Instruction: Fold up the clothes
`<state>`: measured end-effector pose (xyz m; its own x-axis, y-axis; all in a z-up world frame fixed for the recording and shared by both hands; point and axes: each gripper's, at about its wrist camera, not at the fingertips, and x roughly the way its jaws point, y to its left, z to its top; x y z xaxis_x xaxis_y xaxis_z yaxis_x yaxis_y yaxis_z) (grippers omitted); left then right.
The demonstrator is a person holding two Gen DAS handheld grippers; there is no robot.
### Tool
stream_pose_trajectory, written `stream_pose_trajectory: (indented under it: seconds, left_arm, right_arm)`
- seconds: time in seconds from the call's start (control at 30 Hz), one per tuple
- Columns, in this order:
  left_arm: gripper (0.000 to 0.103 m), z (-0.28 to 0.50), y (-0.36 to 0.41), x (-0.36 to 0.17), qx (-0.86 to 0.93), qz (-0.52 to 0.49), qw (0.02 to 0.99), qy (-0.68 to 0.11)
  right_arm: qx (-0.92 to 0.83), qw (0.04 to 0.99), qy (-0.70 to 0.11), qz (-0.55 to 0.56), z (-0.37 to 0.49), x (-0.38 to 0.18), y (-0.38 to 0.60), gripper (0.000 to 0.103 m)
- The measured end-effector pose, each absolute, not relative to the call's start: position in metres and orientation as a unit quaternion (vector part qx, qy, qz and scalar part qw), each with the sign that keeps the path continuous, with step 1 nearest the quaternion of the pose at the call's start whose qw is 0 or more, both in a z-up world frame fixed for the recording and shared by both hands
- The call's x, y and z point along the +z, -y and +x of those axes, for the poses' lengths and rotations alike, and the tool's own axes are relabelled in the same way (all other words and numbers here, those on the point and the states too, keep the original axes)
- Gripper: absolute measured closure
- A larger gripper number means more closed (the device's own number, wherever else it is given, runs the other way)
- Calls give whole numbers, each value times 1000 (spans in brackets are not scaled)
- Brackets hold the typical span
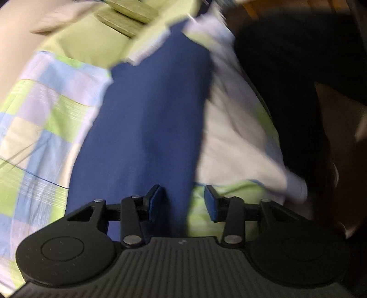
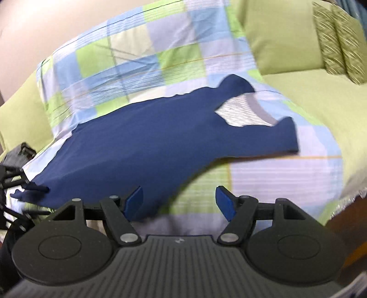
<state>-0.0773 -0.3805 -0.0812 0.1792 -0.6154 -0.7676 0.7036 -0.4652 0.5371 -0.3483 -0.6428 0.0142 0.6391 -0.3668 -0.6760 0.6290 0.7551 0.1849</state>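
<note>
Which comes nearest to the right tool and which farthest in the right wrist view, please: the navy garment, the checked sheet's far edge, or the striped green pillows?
From the right tool:
1. Navy garment, just ahead, its hem by the left pad.
2. Far edge of the checked sheet, beyond the garment at the top.
3. Striped green pillows, upper right corner. They look farthest, though the fisheye makes this a judgement.

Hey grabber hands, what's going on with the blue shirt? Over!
Left gripper open over the blue shirt. Right gripper open, nothing pinched. Shirt spread on checked sheet, unfolded. Nothing in the way.
</note>
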Motion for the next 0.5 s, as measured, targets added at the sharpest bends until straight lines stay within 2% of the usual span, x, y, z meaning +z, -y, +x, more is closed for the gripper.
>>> stream_pose_trajectory:
  seconds: [0.07, 0.1, 0.17, 0.27, 0.37, 0.5]
  left_arm:
    - [58, -73, 385, -74, -652, 550, 514, -89]
    - [63, -68, 385, -65, -663, 531, 517, -110]
    - [63, -48, 387, -35, -693, 461, 530, -160]
    - [62, -25, 401, 4, -697, 425, 558, -149]
    - [56, -14, 438, 29, -703, 419, 564, -112]
    - [52, -12, 513, 29, -719, 413, 553, -81]
  right_arm:
    - [-292, 879, -303, 223, -357, 10, 652, 36]
    - [-296, 879, -296, 229, -358, 10, 655, 36]
    - [-311, 878, -272, 242, -357, 9, 667, 35]
    - [-347, 868, -228, 272, -362, 4, 685, 32]
    - [-399, 842, -168, 321, -371, -7, 706, 32]
    - [-445, 820, -113, 343, -381, -19, 727, 32]
